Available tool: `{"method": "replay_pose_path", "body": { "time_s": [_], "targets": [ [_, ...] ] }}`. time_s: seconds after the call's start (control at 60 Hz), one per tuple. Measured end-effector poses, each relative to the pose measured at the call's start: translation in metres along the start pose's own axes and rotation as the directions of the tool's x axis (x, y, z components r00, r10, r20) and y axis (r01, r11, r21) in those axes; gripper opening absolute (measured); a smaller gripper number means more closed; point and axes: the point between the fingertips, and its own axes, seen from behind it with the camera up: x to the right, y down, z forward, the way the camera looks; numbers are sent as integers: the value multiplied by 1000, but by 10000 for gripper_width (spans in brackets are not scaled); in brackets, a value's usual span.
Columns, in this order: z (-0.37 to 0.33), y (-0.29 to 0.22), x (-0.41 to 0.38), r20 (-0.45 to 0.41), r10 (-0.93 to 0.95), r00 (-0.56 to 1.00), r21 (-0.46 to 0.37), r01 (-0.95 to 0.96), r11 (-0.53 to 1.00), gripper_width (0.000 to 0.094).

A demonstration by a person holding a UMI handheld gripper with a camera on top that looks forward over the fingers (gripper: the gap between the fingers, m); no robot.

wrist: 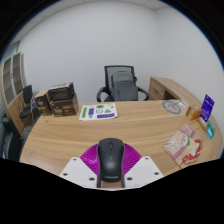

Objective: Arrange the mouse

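Inspection finds the mouse, black, lying between the two fingers of the gripper at the near edge of the wooden desk. Its long axis runs straight ahead along the fingers, nose pointing toward the desk's far edge. The magenta pads flank both sides of the mouse closely; whether they are actually pressing it or leave a slight gap cannot be told. Ahead of the mouse the desk surface is bare up to a printed sheet near the far edge. A pink patterned package sits toward the right edge, a blue box at the far right corner, and a dark box at the far left. An office chair stands beyond the desk. Judged, nothing obstructs forward placement.
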Motion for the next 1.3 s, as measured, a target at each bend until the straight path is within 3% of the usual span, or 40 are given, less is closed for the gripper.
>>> {"method": "replay_pose_path", "body": {
  "time_s": [0.2, 0.333, 0.533, 0.7, 0.85, 1.017, 1.05, 1.083, 1.133, 1.183, 1.3],
  "targets": [
    [-31, -92, 139, -134, 25, 991, 128, -8, 992, 267],
    [-27, -98, 233, -219, 50, 975, 139, -20, 990, 266],
    [19, -25, 329, -258, 68, 964, 25, -63, 998, 267],
    [53, 46, 354, -253, 66, 965, -65, -86, 994, 267],
    [60, 73, 355, -224, 89, 971, -87, -111, 990, 279],
    [61, 78, 356, -205, 105, 973, -68, -121, 990, 480],
    [60, 78, 358, -212, 108, 971, -68, -125, 990, 623],
    [55, 78, 367, -246, 98, 964, -70, -119, 990, 881],
    [45, 72, 375, -285, 81, 955, -62, -103, 993, 836],
    [27, 62, 371, -288, 84, 954, -45, -101, 994, 881],
    [-41, 39, 338, -262, 78, 962, -19, -86, 996, 871]
  ]
}}
